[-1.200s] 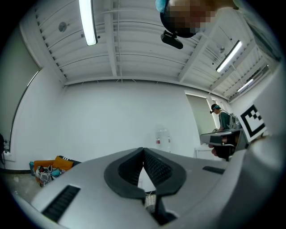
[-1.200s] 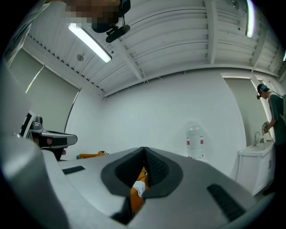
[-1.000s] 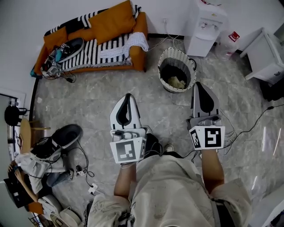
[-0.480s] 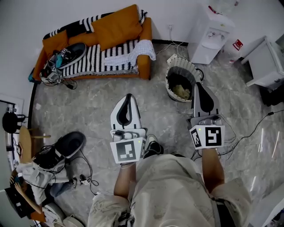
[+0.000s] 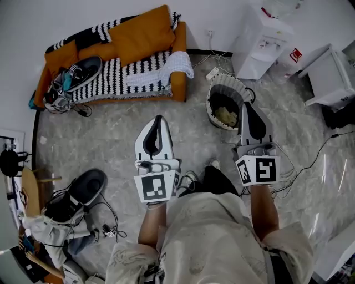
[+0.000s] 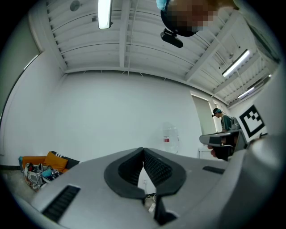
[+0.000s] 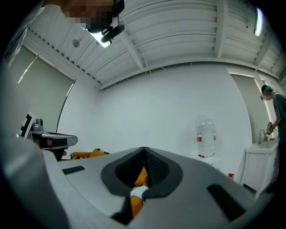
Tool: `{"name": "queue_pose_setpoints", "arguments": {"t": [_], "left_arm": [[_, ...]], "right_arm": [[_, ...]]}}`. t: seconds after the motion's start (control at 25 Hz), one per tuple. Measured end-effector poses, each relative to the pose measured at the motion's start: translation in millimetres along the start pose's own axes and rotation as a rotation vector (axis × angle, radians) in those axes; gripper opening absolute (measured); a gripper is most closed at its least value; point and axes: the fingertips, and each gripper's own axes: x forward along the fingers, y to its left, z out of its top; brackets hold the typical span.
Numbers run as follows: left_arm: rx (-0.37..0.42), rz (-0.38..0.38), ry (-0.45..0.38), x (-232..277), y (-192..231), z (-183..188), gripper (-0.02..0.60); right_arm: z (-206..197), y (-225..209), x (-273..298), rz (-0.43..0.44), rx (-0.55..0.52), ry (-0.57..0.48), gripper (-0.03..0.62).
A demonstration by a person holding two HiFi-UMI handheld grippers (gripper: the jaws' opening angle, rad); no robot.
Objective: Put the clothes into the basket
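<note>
orange fabric sofa (image 5: 138,39) against white wall (image 5: 22,33), black-and-white striped throw (image 5: 116,69) over its seat. white plastic water dispenser (image 5: 258,41) stands by the wall. black cables (image 5: 320,154) trail across grey marbled floor (image 5: 105,138). seated person (image 5: 50,227) at lower left.

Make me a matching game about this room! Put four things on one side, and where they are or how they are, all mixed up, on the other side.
Things:
1. white cloth
2. yellowish cloth
3. water dispenser
4. left tongs

Places or states:
A. shut, with nothing in them
B. inside the basket
C. draped over the arm of the sofa
D. standing against the wall

Pairs: 1-C, 2-B, 3-D, 4-A.
</note>
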Motion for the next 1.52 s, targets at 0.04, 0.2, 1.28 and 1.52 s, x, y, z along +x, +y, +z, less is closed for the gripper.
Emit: {"name": "queue_pose_setpoints", "arguments": {"t": [0.04, 0.2, 1.28, 1.52], "left_arm": [[0.001, -0.006, 0.005, 5.9, 0.0, -2.4, 0.003], [0.01, -0.018, 0.014, 35.6, 1.2, -9.7, 0.003], [0.06, 0.017, 0.083, 328.3, -41.0, -37.1, 0.004], [0.043, 0.027, 0.137, 357.1, -29.0, -66.5, 0.004]], "right_arm": [[-3.2, -3.4, 4.3, -0.006, 0.007, 0.006, -0.012], [-16.1, -17.2, 28.4, -0.014, 0.023, 0.013, -0.012], [-59.9, -209.3, 247.3, 0.002, 0.119, 0.002, -0.012], [-82.8, -218.5, 275.4, 0.005, 0.124, 0.046, -0.012]]}}
